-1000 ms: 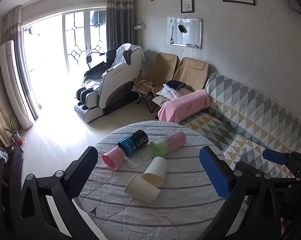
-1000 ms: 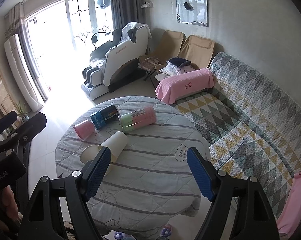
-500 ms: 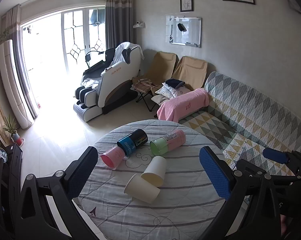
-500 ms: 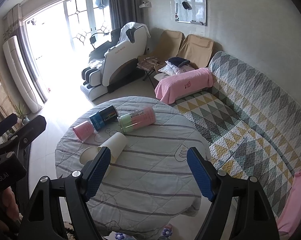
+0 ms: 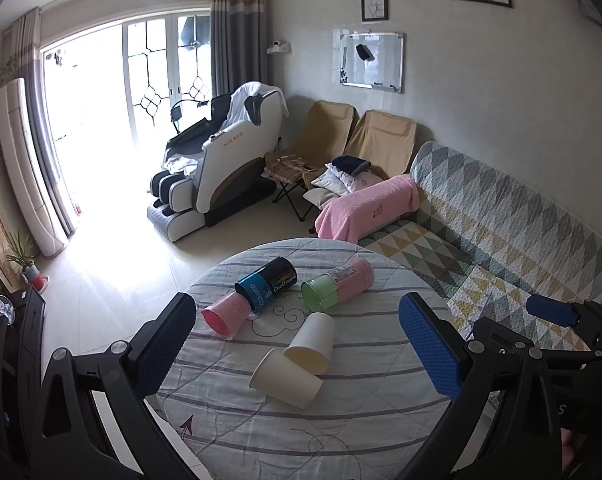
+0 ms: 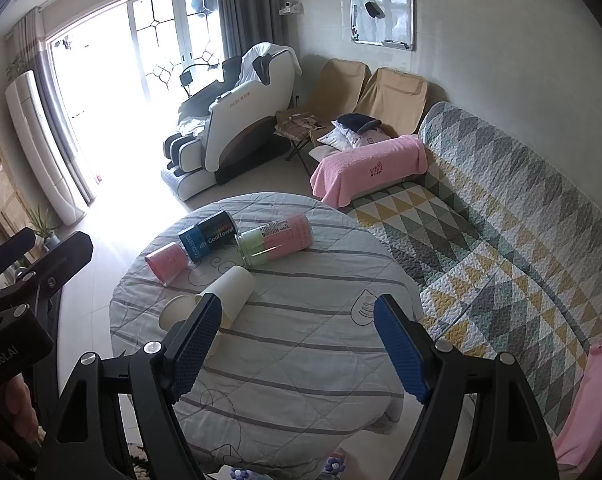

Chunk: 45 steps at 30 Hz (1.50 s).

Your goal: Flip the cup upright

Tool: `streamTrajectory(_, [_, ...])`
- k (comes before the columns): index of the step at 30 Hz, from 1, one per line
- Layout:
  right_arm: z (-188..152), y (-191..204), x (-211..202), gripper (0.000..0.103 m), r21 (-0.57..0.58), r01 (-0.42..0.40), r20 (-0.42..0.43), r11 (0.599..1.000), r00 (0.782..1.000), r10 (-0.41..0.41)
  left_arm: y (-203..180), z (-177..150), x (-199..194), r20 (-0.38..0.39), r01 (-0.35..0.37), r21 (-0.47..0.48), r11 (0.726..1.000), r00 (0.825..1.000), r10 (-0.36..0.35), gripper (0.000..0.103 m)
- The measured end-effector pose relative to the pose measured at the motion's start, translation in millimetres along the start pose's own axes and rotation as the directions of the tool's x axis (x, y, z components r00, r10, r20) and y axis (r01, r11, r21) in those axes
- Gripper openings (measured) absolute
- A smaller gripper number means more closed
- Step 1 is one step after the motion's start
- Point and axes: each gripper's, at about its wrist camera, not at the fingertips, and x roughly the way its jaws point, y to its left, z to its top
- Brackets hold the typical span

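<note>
Cups (image 5: 285, 376) lie on their sides mid-worktop (image 5: 341, 432), none yet upright. Left tool (image 5: 297, 344) and right tool (image 6: 297, 344) hover above the near edge, jaws apart and empty. By all appearances the flipping has not begun.

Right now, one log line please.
left gripper: open, empty | right gripper: open, empty | cream cups: lying on table, none upright
</note>
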Motion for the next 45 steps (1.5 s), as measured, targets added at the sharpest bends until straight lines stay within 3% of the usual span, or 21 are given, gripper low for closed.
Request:
streamTrajectory(7, [-3.2,0.9,12.2,0.080,0.004,-0.001,-0.019,1.000,1.000,0.001,6.1,-0.7,11.1,-0.029,0.000,-0.004,1.000,1.000,-0.001,0.103])
streamTrajectory(16, [-9.1,-2.2,30.8,0.080,0.018,-0.011,-0.108,1.000,0.994,0.013,5.8,-11.2,35.1,-0.145,-0.005,-0.020,1.000,0.989,0.002,0.103])
streamTrajectory(23, [-15.6,-6.5,47.5,0.080,0.025,-0.025,-0.197,0.999,0.980,0.029,1.3,-23.8,52.2,-0.243,-0.014,-0.032,0.999,0.970,0.006,0.103])
streamTrajectory(30, [-25.9,-12.5,64.3,0.080,0.021,-0.041,-0.290,0.999,0.956,0.046,-6.8,-41.7,70.7,-0.353,-0.033,-0.056,0.998,0.935,0.011,0.103])
streamTrajectory(45, [-24.6,-30.2,88.5,0.080,-0.025,-0.146,-0.364,0.989,0.923,0.127,-23.0,-52.6,80.5,-0.430,-0.156,-0.113,0.981,0.898,0.094,0.103])
